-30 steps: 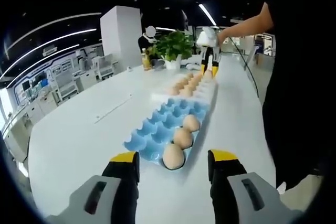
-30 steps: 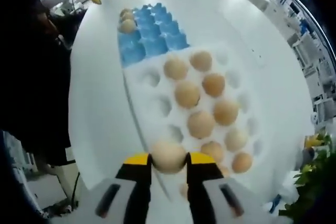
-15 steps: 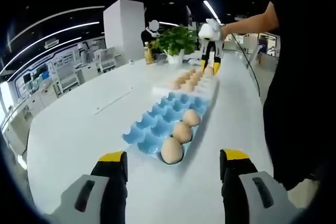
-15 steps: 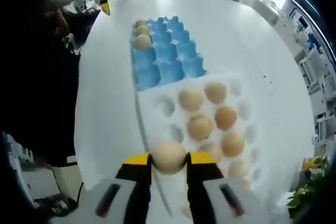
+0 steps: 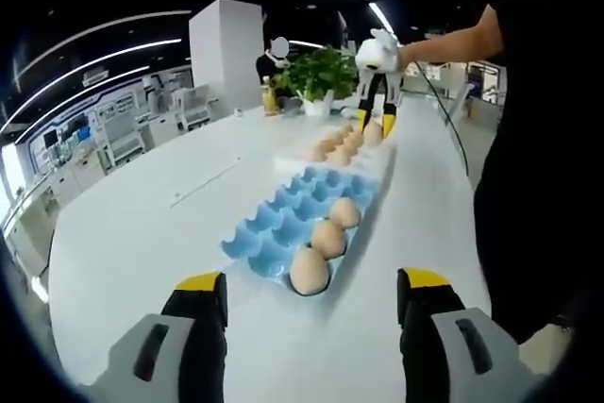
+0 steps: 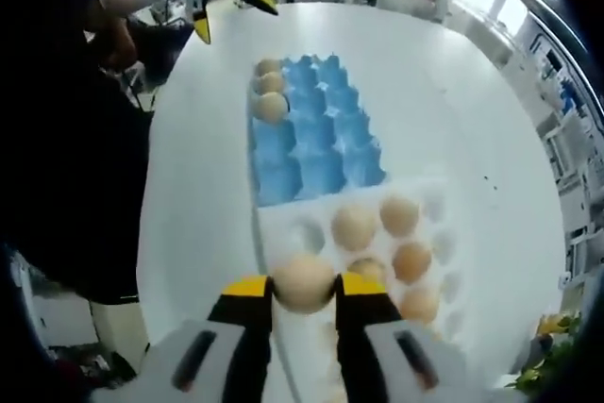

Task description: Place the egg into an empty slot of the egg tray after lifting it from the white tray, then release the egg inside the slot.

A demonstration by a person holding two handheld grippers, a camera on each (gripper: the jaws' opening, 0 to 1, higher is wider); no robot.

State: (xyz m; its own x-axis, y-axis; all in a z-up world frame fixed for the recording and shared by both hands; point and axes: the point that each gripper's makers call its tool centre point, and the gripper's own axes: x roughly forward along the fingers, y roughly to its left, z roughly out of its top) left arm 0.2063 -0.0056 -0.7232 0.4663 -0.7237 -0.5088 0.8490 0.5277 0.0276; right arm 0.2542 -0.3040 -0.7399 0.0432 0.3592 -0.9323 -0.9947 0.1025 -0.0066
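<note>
Between the yellow tips of our right tool (image 6: 304, 287) the egg (image 6: 302, 281) stays pinched, now carried off the white tray (image 6: 434, 233) toward the blue egg tray (image 6: 316, 139). Our left tool (image 5: 311, 294) hangs spread above the desk (image 5: 142, 233). Next comes an empty slot.

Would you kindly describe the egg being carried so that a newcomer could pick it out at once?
On the white table, a blue egg tray adjoins a white tray. Above the white tray's near edge, the right tongs hold one egg. Unlike the others, it sits between yellow tips, not in a slot.
</note>
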